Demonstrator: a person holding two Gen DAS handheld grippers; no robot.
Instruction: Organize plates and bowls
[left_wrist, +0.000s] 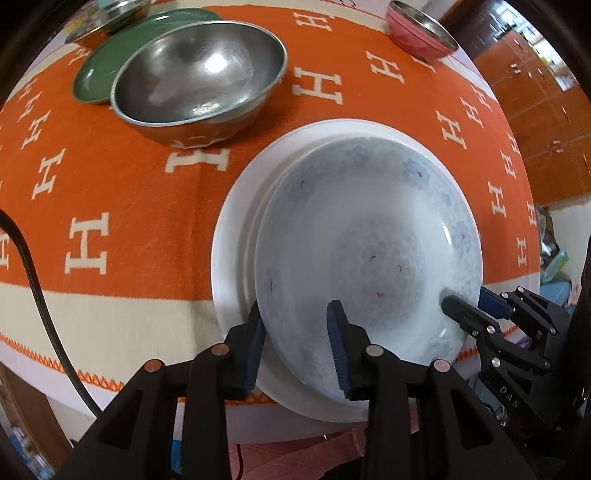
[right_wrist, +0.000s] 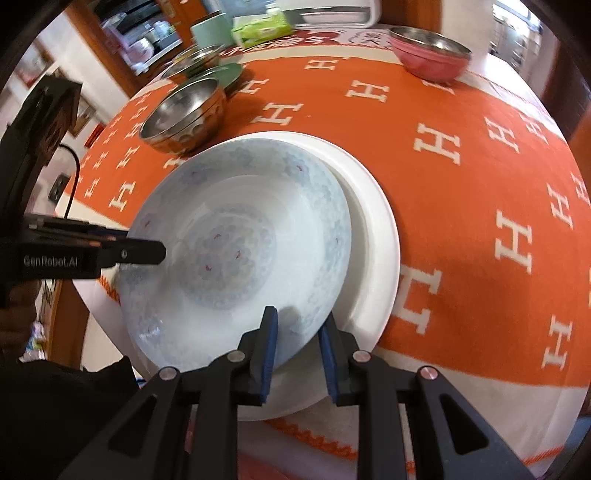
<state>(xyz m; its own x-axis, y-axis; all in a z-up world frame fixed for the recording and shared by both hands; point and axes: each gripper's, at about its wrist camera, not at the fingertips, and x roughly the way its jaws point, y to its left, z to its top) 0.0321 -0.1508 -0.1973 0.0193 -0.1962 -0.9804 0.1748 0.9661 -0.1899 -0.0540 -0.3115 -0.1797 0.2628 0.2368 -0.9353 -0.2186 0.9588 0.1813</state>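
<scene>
I saw both tools, left (left_wrist: 297, 325) and right (right_wrist: 297, 334), straddling the upward-facing blue-patterned white bowl's (left_wrist: 369, 240) rim, released; plain white plate (left_wrist: 231, 236) beneath, half hidden.

The white plate (left_wrist: 231, 236) is largely covered by the patterned bowl (left_wrist: 369, 251); its near rim is hidden behind the left gripper (left_wrist: 297, 347) fingers. The green plate (left_wrist: 107, 62) is partly masked by the steel bowl (left_wrist: 199, 74). A steel dish (left_wrist: 110, 14) is cut off by the top edge. Shelf contents (right_wrist: 144, 40) are rendered blurred, unidentifiable.
</scene>
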